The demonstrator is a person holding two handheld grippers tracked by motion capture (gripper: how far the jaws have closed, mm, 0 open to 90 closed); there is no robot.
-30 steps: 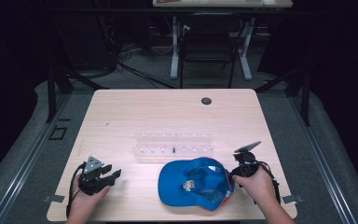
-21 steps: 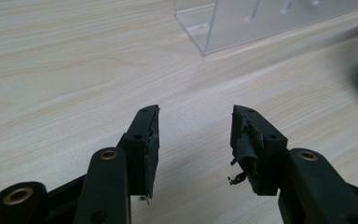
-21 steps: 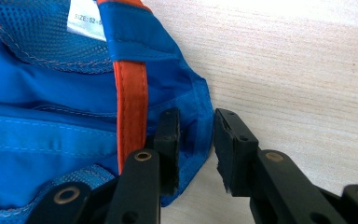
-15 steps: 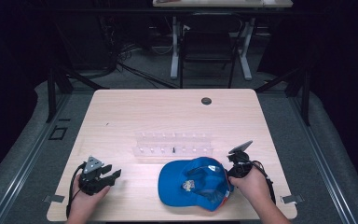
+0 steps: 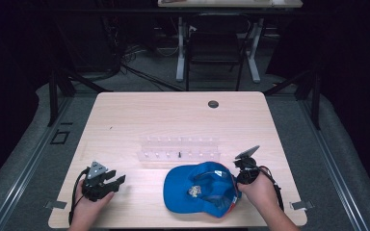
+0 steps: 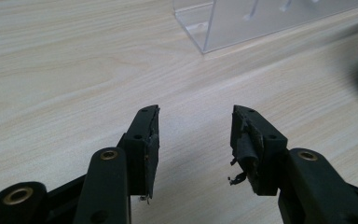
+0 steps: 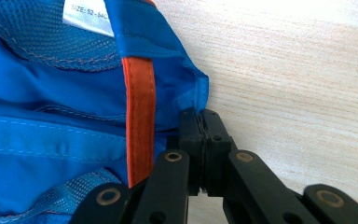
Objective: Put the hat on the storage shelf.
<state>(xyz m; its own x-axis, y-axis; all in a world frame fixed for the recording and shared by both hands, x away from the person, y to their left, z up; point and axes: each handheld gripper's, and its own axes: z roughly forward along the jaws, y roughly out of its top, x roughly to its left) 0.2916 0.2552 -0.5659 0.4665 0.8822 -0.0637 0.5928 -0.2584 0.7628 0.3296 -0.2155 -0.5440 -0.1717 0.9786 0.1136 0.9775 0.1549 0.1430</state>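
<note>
Right gripper (image 7: 204, 122) pinches the blue cap's (image 5: 200, 187) rim at lower centre; left gripper (image 6: 195, 140) gapes over bare table (image 6: 65, 70).

Your right tool (image 5: 237, 174) moves in from the counter's right edge toward the blue cap (image 5: 200, 190) and now sits against the cap's right rim. Its jaws are pressed together on the cap's edge fabric, and its grey plate tilts lower than a second ago.
</note>
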